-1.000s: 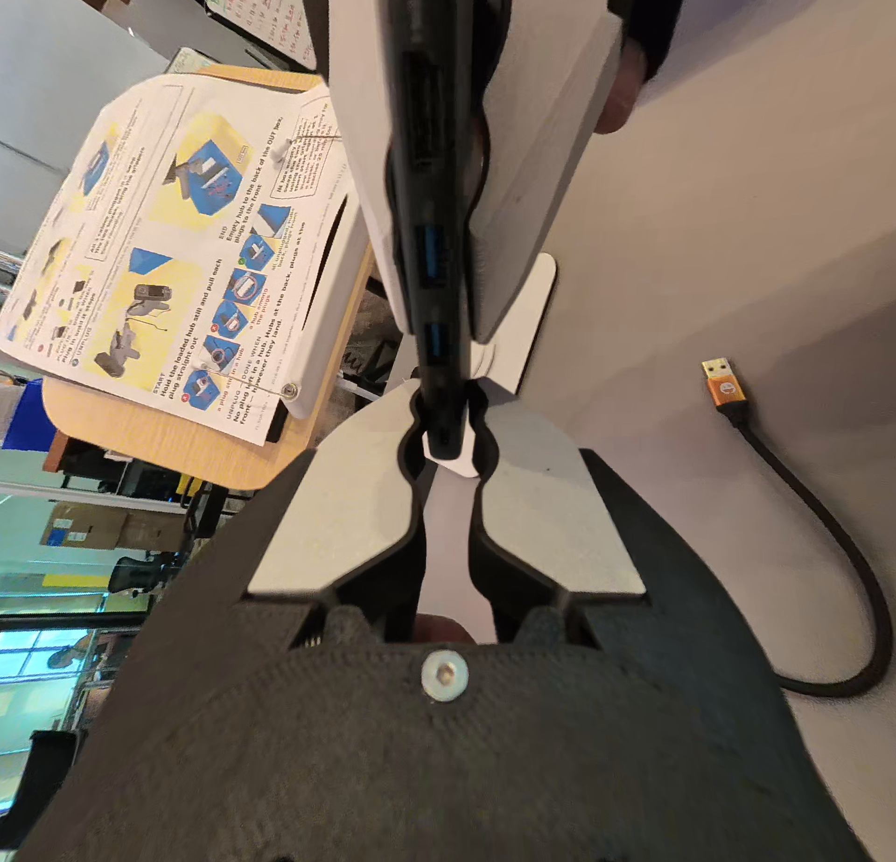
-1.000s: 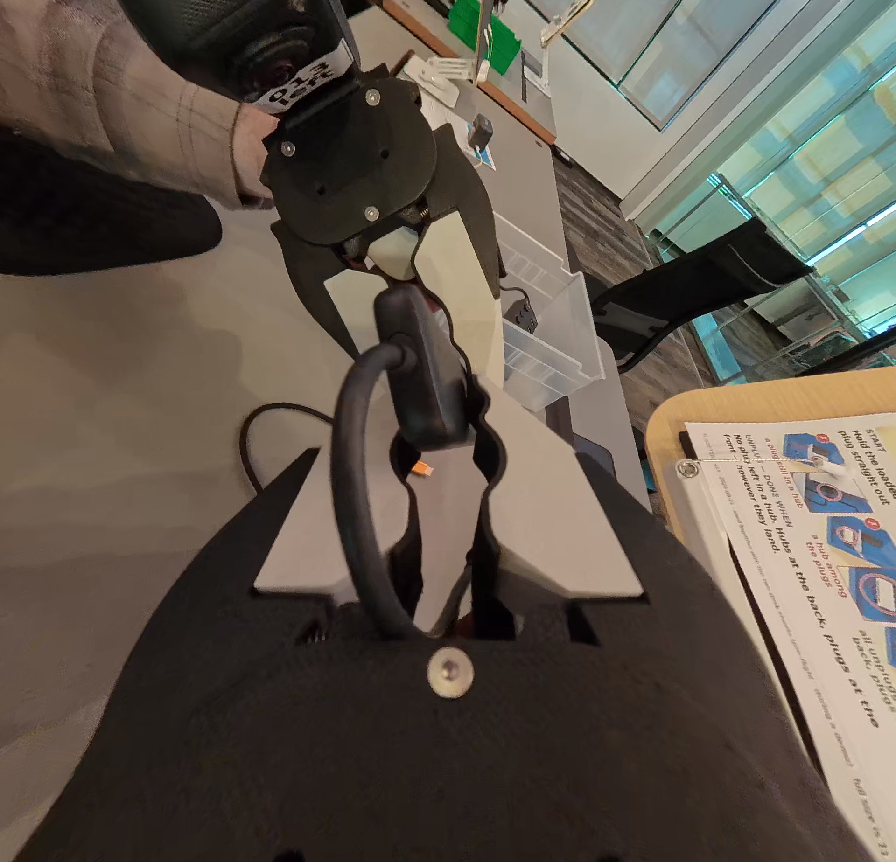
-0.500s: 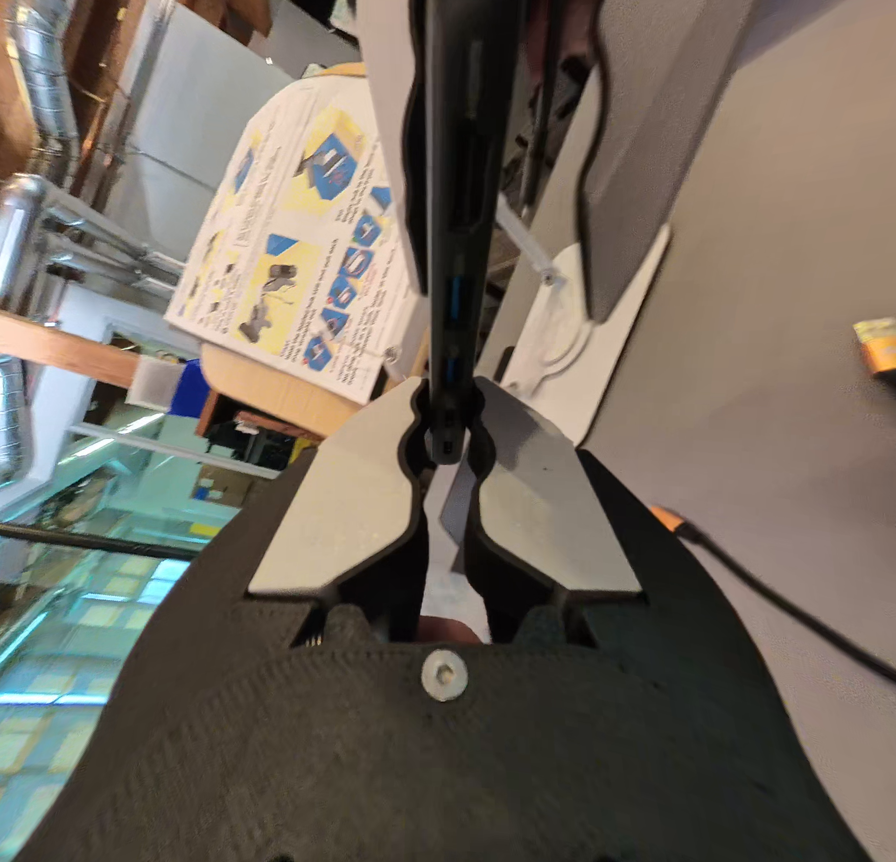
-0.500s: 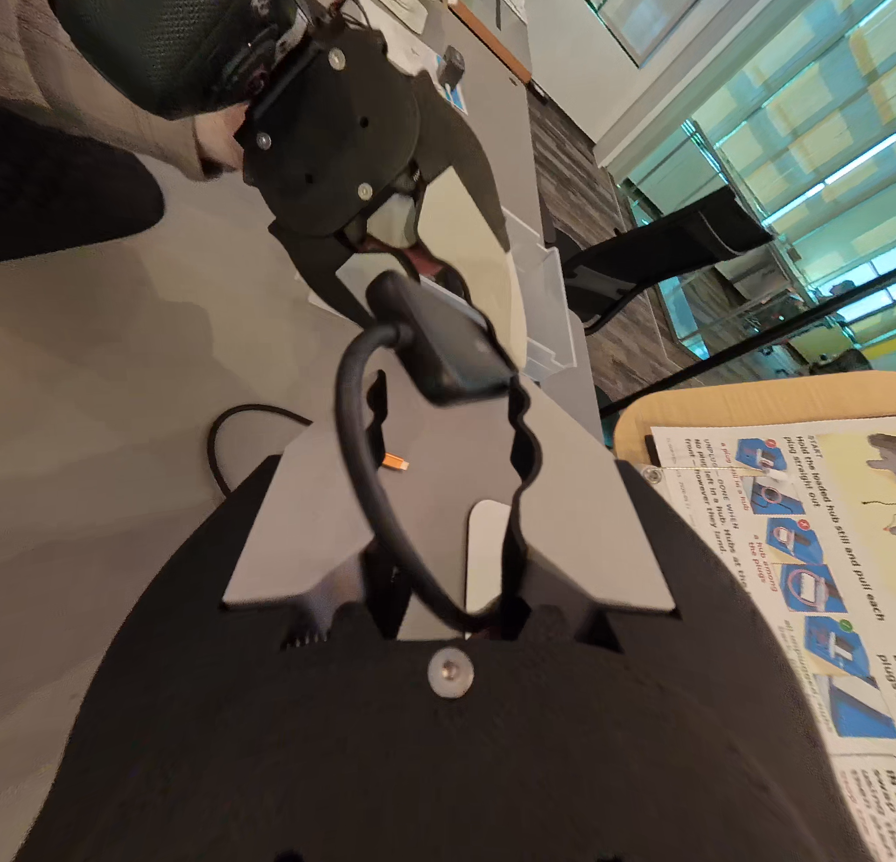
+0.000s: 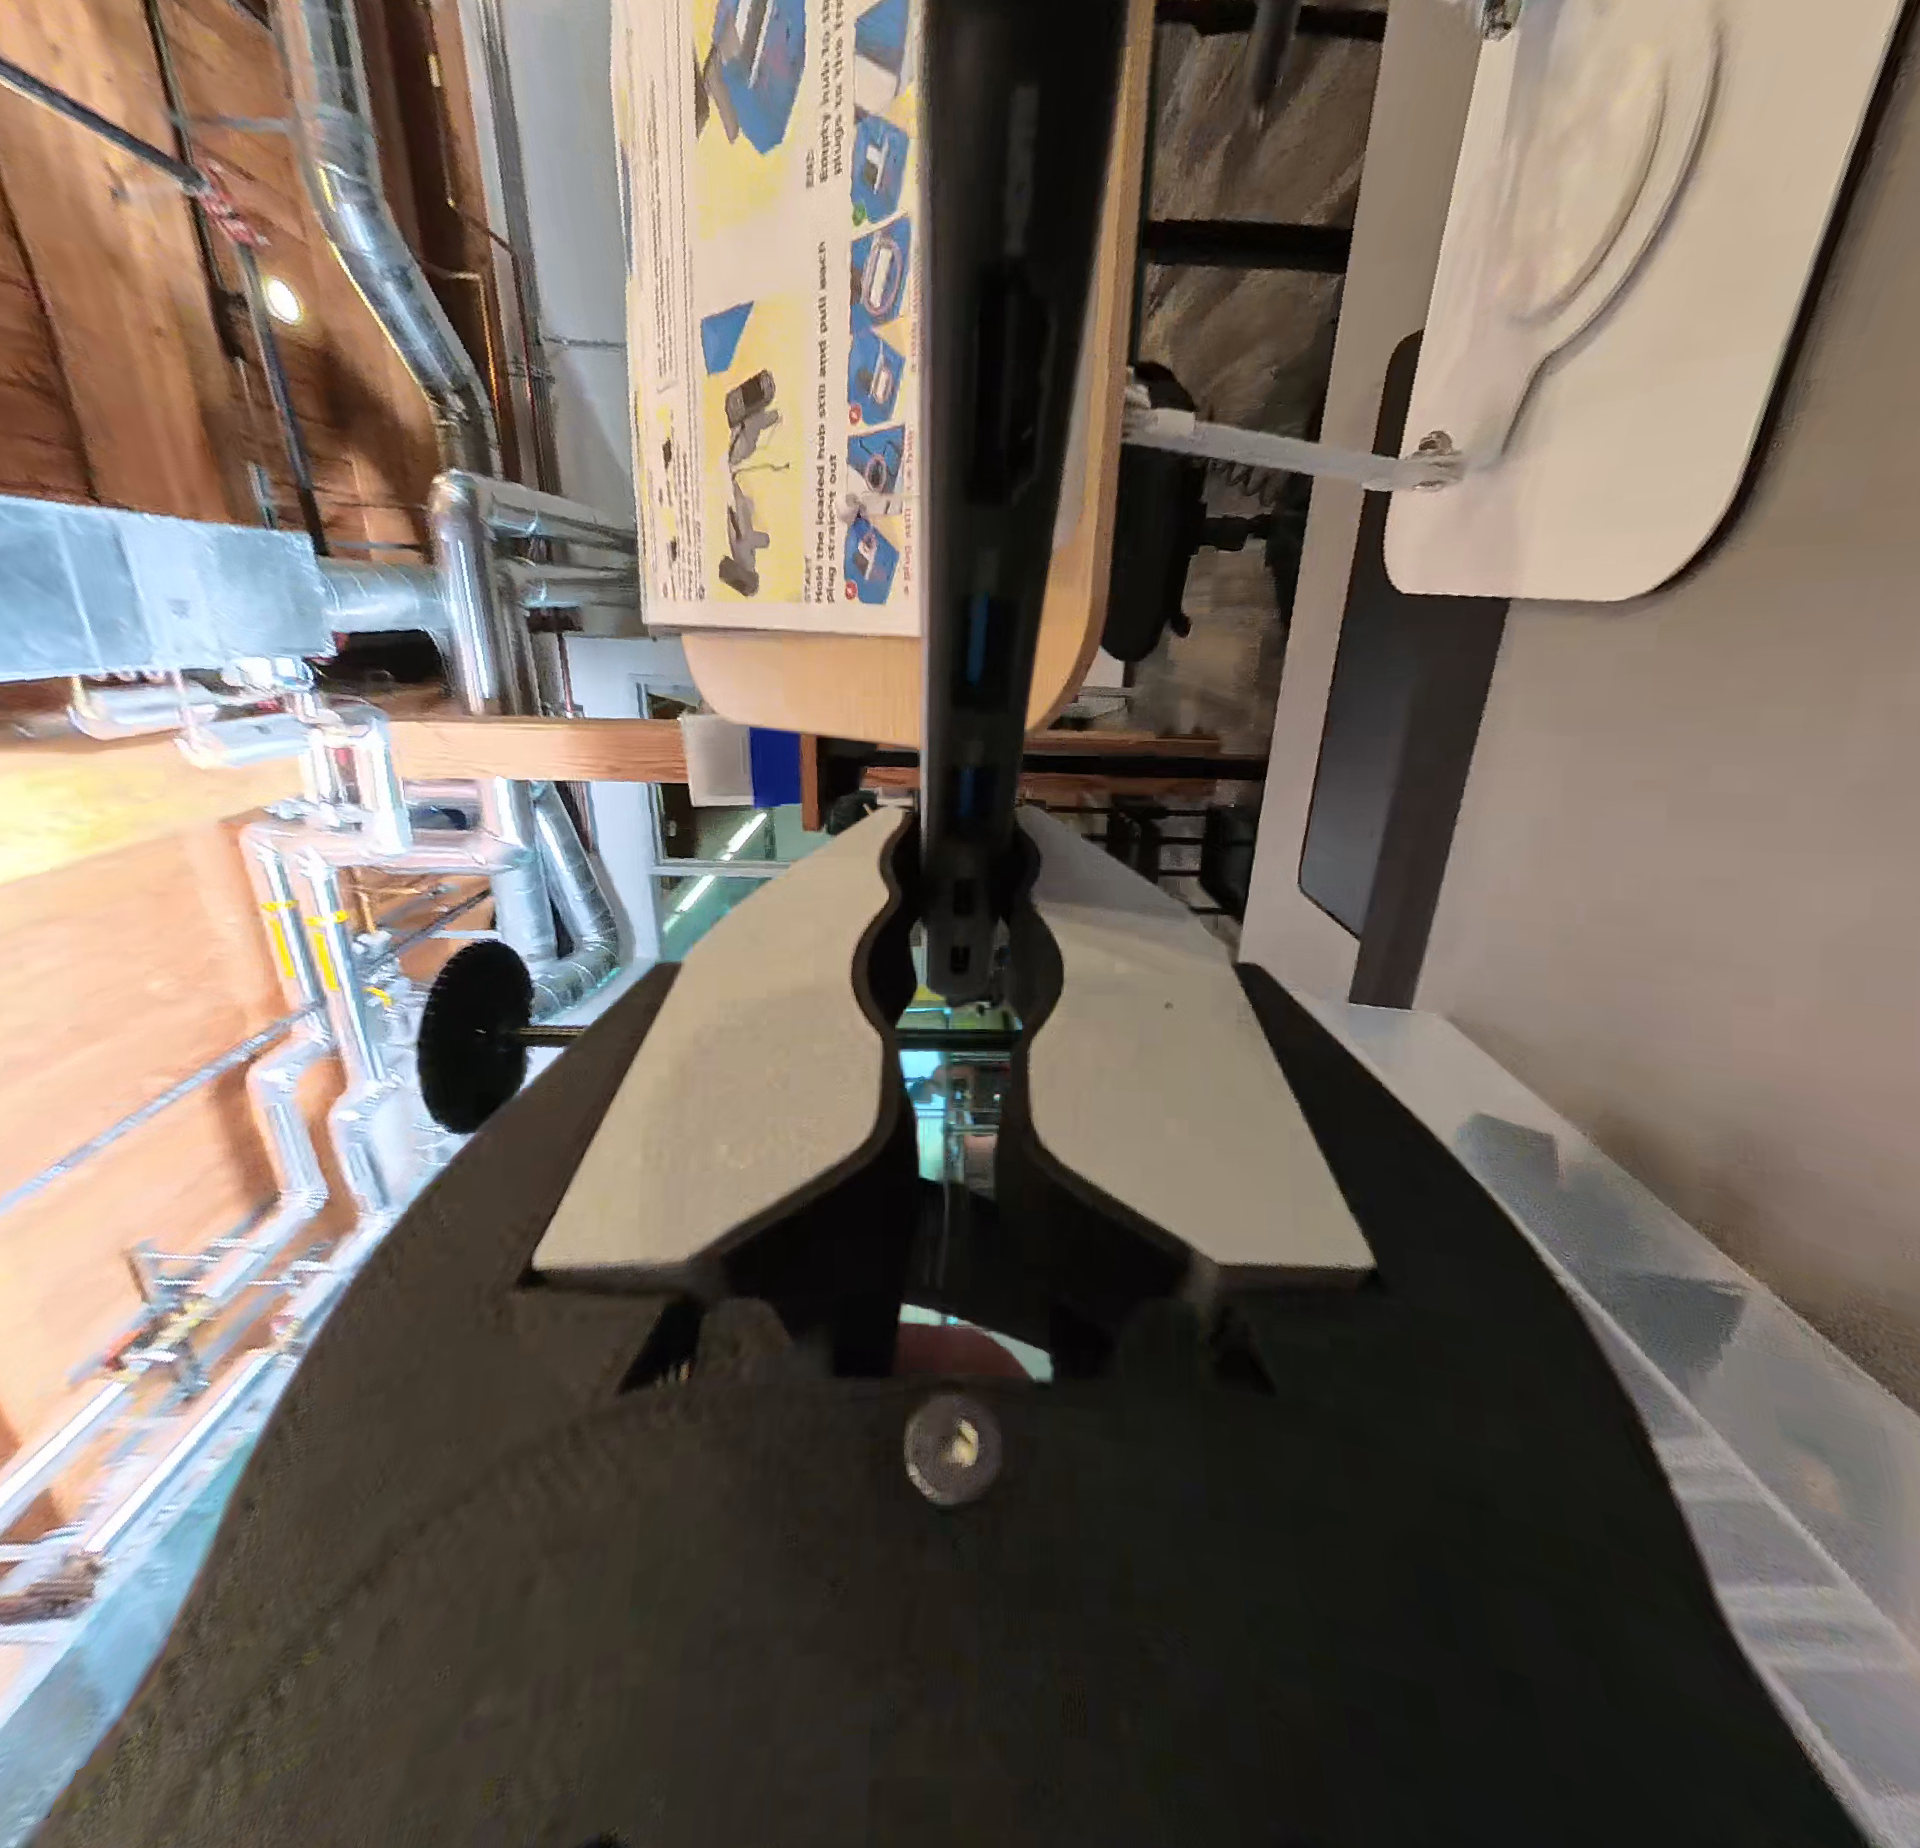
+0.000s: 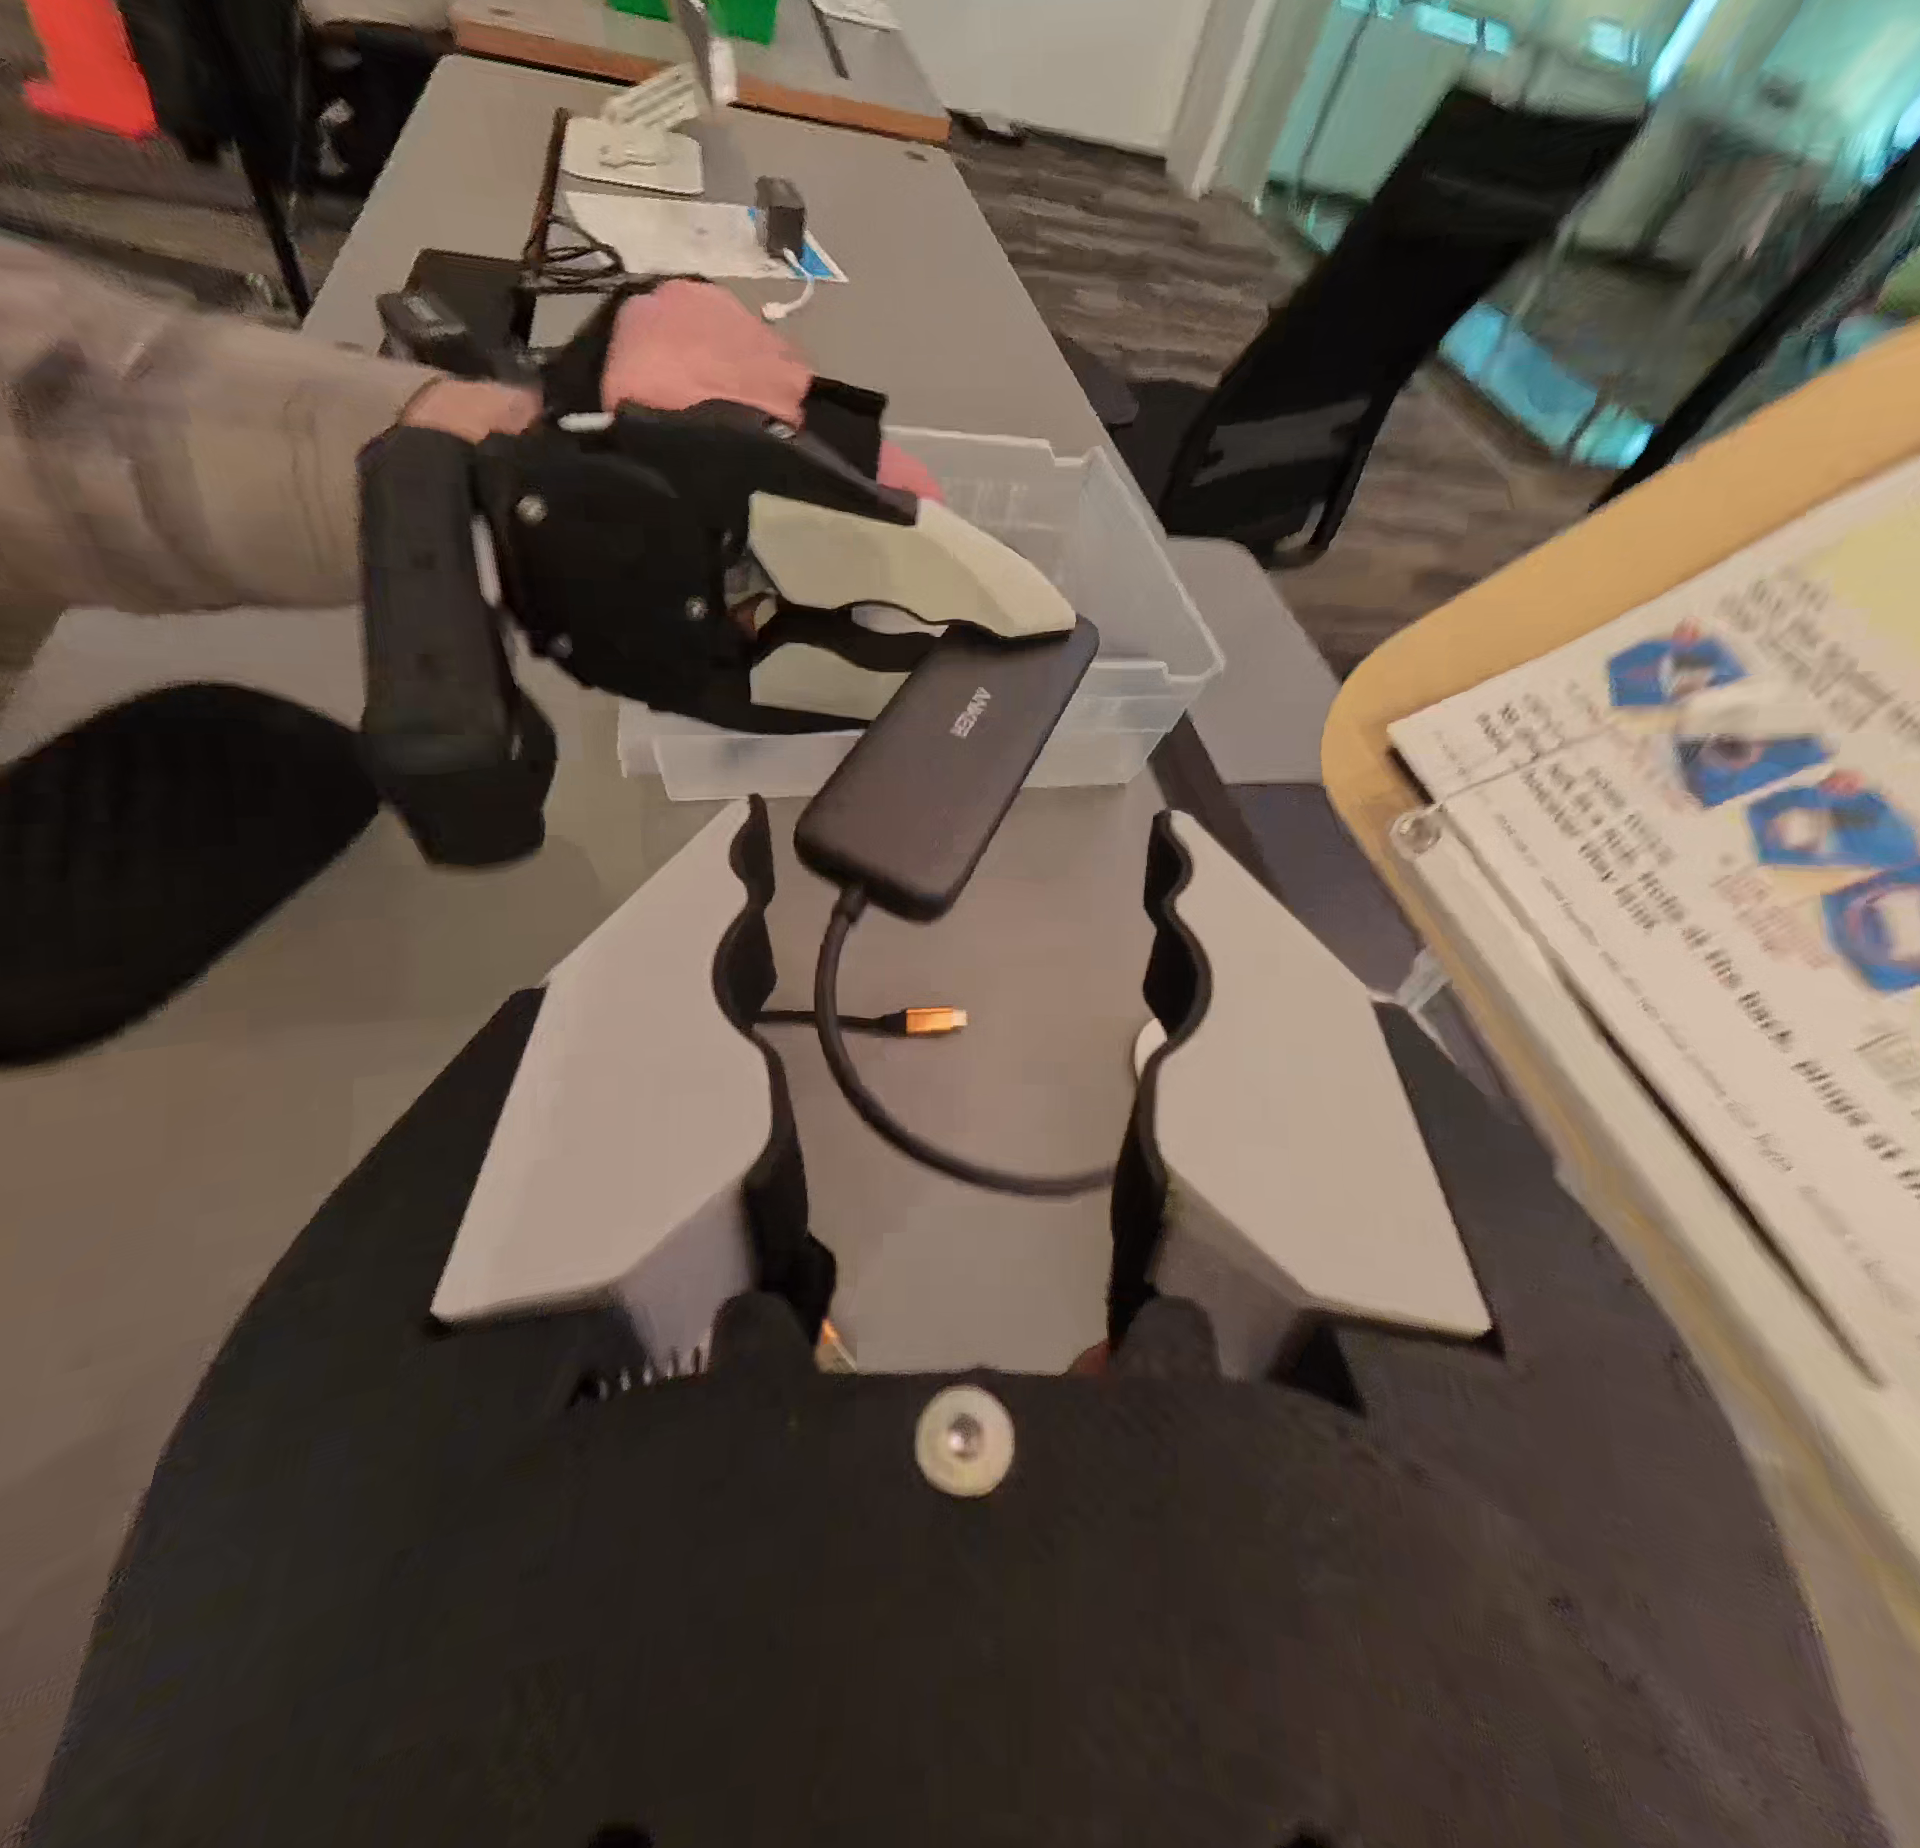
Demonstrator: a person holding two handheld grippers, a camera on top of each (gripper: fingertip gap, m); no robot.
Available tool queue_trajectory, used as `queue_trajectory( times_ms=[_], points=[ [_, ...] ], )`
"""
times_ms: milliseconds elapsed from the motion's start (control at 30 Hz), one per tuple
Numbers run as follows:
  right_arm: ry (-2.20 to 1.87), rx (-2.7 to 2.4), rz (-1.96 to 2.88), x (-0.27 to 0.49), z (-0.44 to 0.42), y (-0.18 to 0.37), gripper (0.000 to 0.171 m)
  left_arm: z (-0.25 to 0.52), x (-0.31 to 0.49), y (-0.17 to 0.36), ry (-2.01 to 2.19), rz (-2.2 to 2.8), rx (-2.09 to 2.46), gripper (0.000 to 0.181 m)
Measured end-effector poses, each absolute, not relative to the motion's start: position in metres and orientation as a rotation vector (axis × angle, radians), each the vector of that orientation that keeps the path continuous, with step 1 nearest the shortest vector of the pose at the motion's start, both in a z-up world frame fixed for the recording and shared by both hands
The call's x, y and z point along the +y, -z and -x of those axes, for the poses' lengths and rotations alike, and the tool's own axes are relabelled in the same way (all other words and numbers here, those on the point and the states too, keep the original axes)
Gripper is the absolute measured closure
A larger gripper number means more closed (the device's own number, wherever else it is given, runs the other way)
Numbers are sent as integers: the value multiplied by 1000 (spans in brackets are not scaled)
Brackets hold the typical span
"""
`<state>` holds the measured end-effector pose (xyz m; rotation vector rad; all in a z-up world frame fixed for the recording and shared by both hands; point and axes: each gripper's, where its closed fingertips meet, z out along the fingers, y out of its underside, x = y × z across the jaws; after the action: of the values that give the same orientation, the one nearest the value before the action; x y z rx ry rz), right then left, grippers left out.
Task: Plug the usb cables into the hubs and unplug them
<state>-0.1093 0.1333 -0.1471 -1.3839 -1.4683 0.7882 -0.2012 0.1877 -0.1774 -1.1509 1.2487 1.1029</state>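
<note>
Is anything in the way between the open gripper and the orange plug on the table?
Only partly. The right gripper is open above the orange plug, but the hub held by the left gripper trails its black cable across that gap.

- The hub (image 6: 951, 738) you hold is a slim black slab with rounded corners, lifted clear of the tabletop (image 6: 312, 1019) and tilted, one end clamped in your left gripper (image 6: 1039, 635).
- Along the hub's narrow edge (image 5: 982, 655) you can see blue ports.
- The hub's short black lead (image 6: 862, 1071) hangs off its lower end in a loop.
- An orange-tipped usb cable (image 6: 930, 1019) lies unplugged on the tabletop below the hub.
</note>
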Motion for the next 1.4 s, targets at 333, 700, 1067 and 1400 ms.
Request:
queue_trajectory(
  times_ms=[333, 700, 1067, 1400],
  points=[
    [-832, -1454, 1761, 163, 128, 223, 122, 161, 209, 185, -1278, 980, 1379, 168],
    [-782, -1458, 1831, 186, 103, 240, 125, 163, 219, 203, -1162, 1191, 1351, 148],
    [-538, -1610, 1984, 177, 28, 314, 124, 106, 119, 294, -223, 1803, 1389, 144],
    [-577, -1588, 1972, 160, 16, 355, 124, 62, 102, 353, -25, 1941, 1423, 142]
  ],
)
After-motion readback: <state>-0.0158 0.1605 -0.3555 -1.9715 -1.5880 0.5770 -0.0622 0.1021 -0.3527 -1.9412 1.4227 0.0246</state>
